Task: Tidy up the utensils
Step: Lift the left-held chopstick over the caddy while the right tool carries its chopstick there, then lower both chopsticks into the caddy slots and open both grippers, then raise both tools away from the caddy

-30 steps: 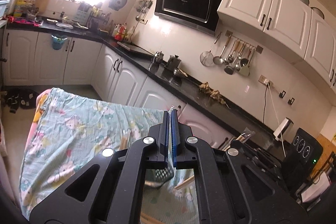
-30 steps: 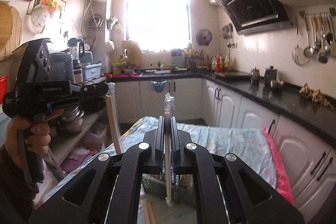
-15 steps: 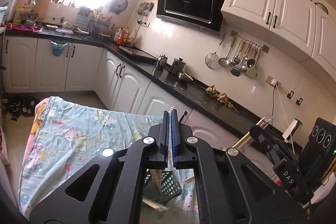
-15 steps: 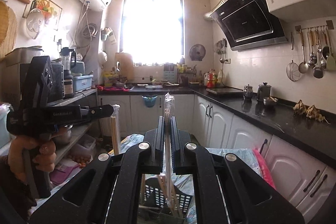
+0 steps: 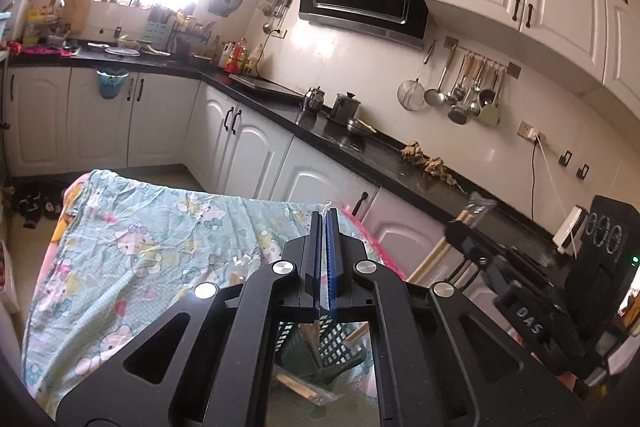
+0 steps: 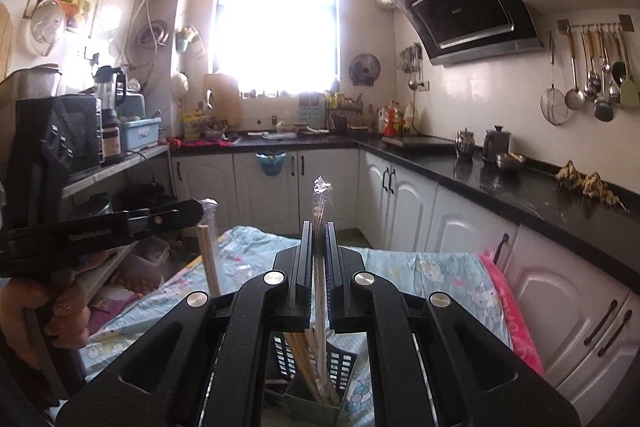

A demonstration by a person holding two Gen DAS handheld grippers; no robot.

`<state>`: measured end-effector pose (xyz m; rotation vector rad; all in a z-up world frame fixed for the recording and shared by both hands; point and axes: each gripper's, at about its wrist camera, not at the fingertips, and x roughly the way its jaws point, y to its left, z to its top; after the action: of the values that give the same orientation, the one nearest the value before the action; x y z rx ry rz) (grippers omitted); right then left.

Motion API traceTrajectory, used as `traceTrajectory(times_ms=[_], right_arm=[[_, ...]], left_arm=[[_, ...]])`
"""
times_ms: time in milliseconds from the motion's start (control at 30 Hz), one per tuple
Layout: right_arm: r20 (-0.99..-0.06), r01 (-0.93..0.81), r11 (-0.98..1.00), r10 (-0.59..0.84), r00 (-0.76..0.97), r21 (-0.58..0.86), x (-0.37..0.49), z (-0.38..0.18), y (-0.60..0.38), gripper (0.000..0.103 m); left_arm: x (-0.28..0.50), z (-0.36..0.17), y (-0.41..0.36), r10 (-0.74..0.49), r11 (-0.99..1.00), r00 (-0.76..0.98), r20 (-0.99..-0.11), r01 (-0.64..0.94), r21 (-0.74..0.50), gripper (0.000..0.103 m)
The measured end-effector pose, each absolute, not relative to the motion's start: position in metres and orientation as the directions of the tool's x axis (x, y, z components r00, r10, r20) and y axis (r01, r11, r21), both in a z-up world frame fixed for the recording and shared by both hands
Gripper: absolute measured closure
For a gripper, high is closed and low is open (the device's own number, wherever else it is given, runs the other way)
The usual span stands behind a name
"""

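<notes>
Two grippers (image 5: 326, 227) (image 6: 319, 239) | jaws clamping wrapped chopsticks (image 6: 322, 211) | holder (image 6: 336, 367) seemingly below

**Gripper and Hand State**

The black two-finger left gripper (image 5: 325, 223) has its jaws pressed together on a thin item. The black two-finger right gripper (image 6: 319, 231) has its jaws nearly closed on a slim wrapped item. Both point forward, level. The person's bare left hand (image 6: 52, 311) grips the left gripper's handle.

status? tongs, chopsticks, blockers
Left tongs shut on wrapped chopsticks. Right tongs shut on second wrapped pair, over the holder basket. Nothing blocking.
</notes>
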<state>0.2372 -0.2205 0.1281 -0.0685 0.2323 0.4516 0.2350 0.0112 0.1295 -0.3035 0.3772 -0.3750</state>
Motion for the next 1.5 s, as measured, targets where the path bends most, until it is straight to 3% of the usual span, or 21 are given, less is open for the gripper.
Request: traceTrajectory(times_ms=[500,633,667,733,800,867,933,1067,1167,1267,1500], right_arm=[[-0.35,-0.371,0.928,0.359,0.865,0.034,0.265,0.074,-0.218,0.096],[-0.378,-0.357,0.933,0.346,0.859,0.044,0.267,0.065,-0.22,0.068],[-0.38,-0.358,0.932,0.349,0.856,0.05,0.266,0.063,-0.221,0.067],[-0.386,-0.356,0.933,0.346,0.855,0.048,0.264,0.061,-0.222,0.062],[-0.386,-0.353,0.934,0.345,0.856,0.052,0.261,0.06,-0.225,0.057],[-0.382,-0.357,0.932,0.352,0.854,0.062,0.257,0.062,-0.227,0.056],[-0.379,-0.354,0.933,0.35,0.857,0.062,0.252,0.063,-0.23,0.048],[-0.37,-0.359,0.931,0.359,0.857,0.072,0.241,0.067,-0.235,0.039],[-0.359,-0.365,0.928,0.366,0.859,0.072,0.232,0.07,-0.237,0.033],[-0.353,-0.372,0.925,0.373,0.858,0.073,0.224,0.074,-0.238,0.031],[-0.345,-0.388,0.919,0.387,0.855,0.07,0.204,0.08,-0.242,0.026]], left_arm=[[0.248,0.083,0.011,-0.393,0.898,0.842,-0.37,0.265,-0.351,0.102],[0.249,0.076,0.013,-0.387,0.901,0.835,-0.391,0.252,-0.353,0.102],[0.248,0.075,0.014,-0.384,0.902,0.835,-0.394,0.248,-0.354,0.101],[0.247,0.073,0.016,-0.38,0.903,0.834,-0.399,0.242,-0.355,0.093],[0.244,0.073,0.019,-0.382,0.9,0.832,-0.403,0.237,-0.366,0.076],[0.239,0.075,0.021,-0.381,0.9,0.835,-0.398,0.236,-0.367,0.071],[0.234,0.077,0.024,-0.374,0.903,0.839,-0.395,0.232,-0.362,0.062],[0.223,0.085,0.03,-0.364,0.905,0.851,-0.379,0.226,-0.361,0.04],[0.215,0.092,0.036,-0.356,0.905,0.859,-0.368,0.218,-0.365,0.033],[0.208,0.097,0.04,-0.349,0.904,0.866,-0.357,0.211,-0.372,0.014],[0.192,0.103,0.047,-0.338,0.903,0.873,-0.352,0.196,-0.382,0.011]])
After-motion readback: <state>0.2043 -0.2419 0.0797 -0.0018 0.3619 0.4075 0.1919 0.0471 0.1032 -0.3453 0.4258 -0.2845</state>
